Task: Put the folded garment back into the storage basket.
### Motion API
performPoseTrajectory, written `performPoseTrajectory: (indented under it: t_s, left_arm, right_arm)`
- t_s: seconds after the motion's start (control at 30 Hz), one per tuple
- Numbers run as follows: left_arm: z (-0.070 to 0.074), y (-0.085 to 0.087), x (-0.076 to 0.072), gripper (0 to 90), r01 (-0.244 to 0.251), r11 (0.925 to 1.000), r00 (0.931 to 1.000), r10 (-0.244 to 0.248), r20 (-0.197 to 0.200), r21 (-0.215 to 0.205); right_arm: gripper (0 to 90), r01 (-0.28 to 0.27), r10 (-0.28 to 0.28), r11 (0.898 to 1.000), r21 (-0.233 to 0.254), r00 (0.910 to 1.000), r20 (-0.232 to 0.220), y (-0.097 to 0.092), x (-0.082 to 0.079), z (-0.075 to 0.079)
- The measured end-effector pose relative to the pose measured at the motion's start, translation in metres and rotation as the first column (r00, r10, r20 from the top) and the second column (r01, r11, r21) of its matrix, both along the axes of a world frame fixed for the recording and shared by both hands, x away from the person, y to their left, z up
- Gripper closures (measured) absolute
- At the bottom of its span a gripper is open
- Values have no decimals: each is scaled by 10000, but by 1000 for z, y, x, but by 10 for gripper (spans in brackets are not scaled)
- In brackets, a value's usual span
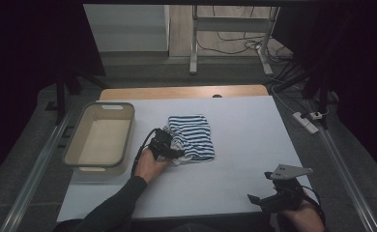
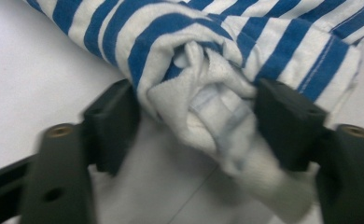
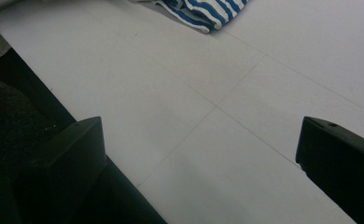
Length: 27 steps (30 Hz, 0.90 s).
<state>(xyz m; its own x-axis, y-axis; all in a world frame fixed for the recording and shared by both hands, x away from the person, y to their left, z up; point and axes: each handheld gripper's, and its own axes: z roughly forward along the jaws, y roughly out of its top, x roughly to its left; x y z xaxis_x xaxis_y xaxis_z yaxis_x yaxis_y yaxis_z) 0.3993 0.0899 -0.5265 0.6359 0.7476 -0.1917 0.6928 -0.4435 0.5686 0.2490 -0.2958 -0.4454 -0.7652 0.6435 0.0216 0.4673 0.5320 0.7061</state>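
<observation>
Folded blue-and-white striped cotton garment [image 1: 192, 137] at mid-desk, left gripper [image 2: 196, 116] pinching its bunched near-left edge; beige plastic tub [image 1: 99, 137] empty by left edge; right gripper [image 1: 266, 191] gaping wide, near-right corner.

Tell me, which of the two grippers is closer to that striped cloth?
Left. The left gripper has its jaws pressed on a bunched edge of the striped cloth. The right gripper sits apart at the table's near right corner, jaws wide open.
</observation>
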Motion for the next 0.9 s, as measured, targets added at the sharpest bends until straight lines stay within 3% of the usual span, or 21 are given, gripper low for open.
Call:
performPoseTrajectory:
  t_s: [0.17,0.33,0.67,0.9]
  left_arm:
    - [1,2,1,606,-74,9986,9985,45,-541,-520]
    - [4,2,2,752,-299,9971,9955,234,-917,-696]
    - [10,9,6,779,-303,9987,9907,245,-1338,-415]
    - [9,5,4,771,70,10000,9963,-65,-857,64]
  right_arm:
    - [14,-21,21,10000,-71,10000,10,0,-1,0]
    - [14,-25,26,10000,-85,10000,9,0,-1,0]
    - [14,-29,30,10000,-51,10000,27,0,-2,0]
    - [14,98,-99,9996,249,9999,43,-3,-1,2]
